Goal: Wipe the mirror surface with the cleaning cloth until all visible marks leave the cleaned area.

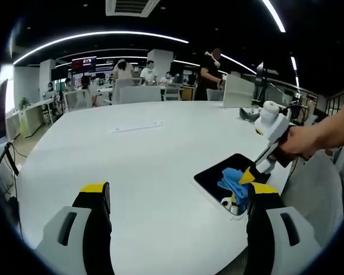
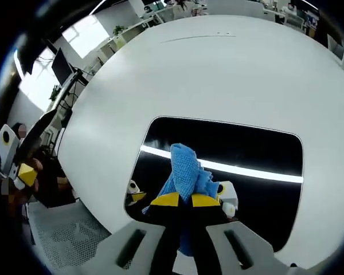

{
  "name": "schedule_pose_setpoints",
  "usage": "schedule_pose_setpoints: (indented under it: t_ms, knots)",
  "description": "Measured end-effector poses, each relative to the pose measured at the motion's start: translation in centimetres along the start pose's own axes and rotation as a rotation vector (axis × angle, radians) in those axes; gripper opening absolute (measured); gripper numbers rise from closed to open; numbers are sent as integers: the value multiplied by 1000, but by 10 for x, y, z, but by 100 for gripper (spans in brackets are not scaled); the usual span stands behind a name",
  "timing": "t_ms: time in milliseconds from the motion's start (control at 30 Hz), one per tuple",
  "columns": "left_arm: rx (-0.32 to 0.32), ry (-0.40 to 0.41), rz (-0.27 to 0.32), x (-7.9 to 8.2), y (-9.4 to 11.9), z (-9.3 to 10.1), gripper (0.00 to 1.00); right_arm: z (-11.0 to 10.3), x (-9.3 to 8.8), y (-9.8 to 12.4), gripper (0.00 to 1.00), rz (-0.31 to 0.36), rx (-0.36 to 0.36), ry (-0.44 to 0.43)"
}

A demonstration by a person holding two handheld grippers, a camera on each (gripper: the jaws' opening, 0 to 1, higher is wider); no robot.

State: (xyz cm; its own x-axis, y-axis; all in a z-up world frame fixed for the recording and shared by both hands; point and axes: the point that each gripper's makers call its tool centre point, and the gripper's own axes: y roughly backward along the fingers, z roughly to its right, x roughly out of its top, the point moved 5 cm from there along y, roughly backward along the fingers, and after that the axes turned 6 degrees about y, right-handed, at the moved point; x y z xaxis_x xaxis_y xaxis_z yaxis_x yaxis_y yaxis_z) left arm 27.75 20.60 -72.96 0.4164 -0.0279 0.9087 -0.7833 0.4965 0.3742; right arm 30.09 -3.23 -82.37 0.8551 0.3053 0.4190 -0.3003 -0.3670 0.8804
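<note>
White laminate covers the big round table, which takes up most of both views; behind it, in the left gripper view, runs an open office with long curved ceiling lights, desks, chairs and several people standing or sitting far off; a black monitor stands off the table's edge in the right gripper view.

One mirror, a dark rounded rectangle, lies flat on the table close to its near edge; in the right gripper view its long axis runs across the picture, left to right, and a bright ceiling strip reflects as a line along that axis; in the left gripper view the mirror sits at the table's right-hand rim, its long side slanting up and away to the right.

One blue cleaning cloth is bunched into a crumpled wad on the mirror's near-left part, touching the glass; the cloth also shows in the left gripper view.

Two grippers, black with yellow tips: the right gripper has its jaws pinched together on the cloth, pressing it to the mirror; a person's hand holds it, seen from the left gripper view; the left gripper hangs above bare table beside the mirror, jaws spread wide with nothing between them.
</note>
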Motion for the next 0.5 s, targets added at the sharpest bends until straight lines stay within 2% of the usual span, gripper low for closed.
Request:
schedule_pose_setpoints:
  t_ms: [500]
  knots:
    - [-2,-8,-12,-2,2,1,99,6,14,-5,0,-1,-12,26]
